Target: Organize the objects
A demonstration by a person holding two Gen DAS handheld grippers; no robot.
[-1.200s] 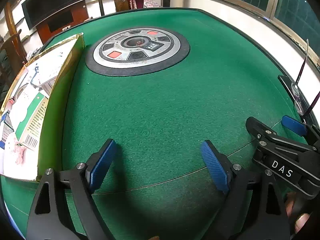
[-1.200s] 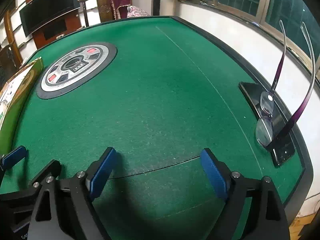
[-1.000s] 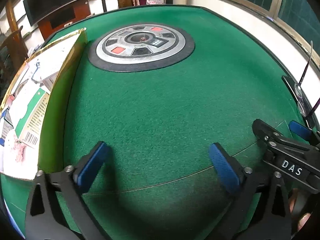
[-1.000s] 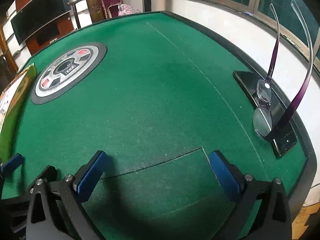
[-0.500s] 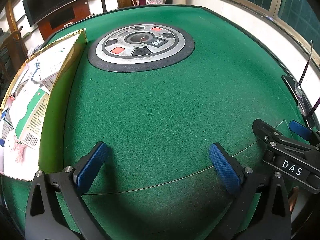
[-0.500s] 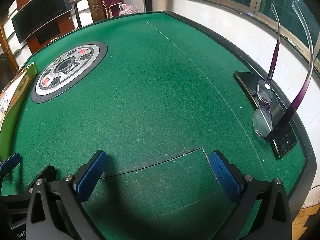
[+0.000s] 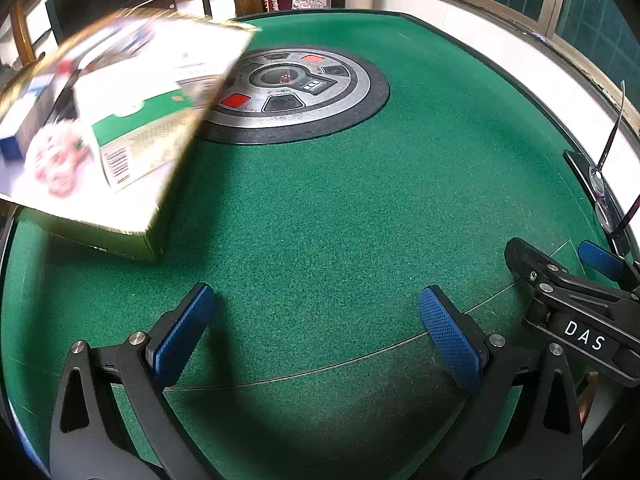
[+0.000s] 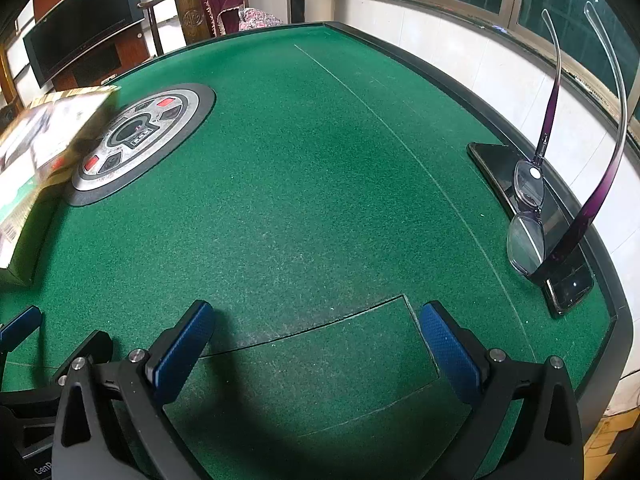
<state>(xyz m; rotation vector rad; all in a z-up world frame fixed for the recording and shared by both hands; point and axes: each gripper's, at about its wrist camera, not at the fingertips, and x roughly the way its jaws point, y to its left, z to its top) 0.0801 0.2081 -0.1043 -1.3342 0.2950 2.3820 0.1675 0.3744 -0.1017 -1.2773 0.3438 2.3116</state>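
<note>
A flat gold-edged box (image 7: 112, 120) with printed packets in it lies at the left of the green felt table (image 7: 360, 208); it is blurred and its far corner overlaps the round control disc (image 7: 320, 92). The right wrist view shows the same box (image 8: 36, 148) at the left edge. Purple-armed glasses (image 8: 528, 216) rest lens-down on a black phone (image 8: 568, 284) at the table's right rim. My left gripper (image 7: 314, 312) is open over bare felt. Beside it, my right gripper (image 8: 316, 320) is open too, with nothing between its fingers.
The table's black rim (image 8: 616, 320) curves close on the right, with a white wall and windows beyond. A cut flap in the felt (image 8: 320, 344) lies under the right gripper. A wooden chair (image 8: 188, 12) and dark screen (image 8: 84, 12) stand past the far edge.
The box has swung from the table's left edge toward the middle and now covers part of the control disc. Both grippers opened a little wider about a second ago and have since held still.
</note>
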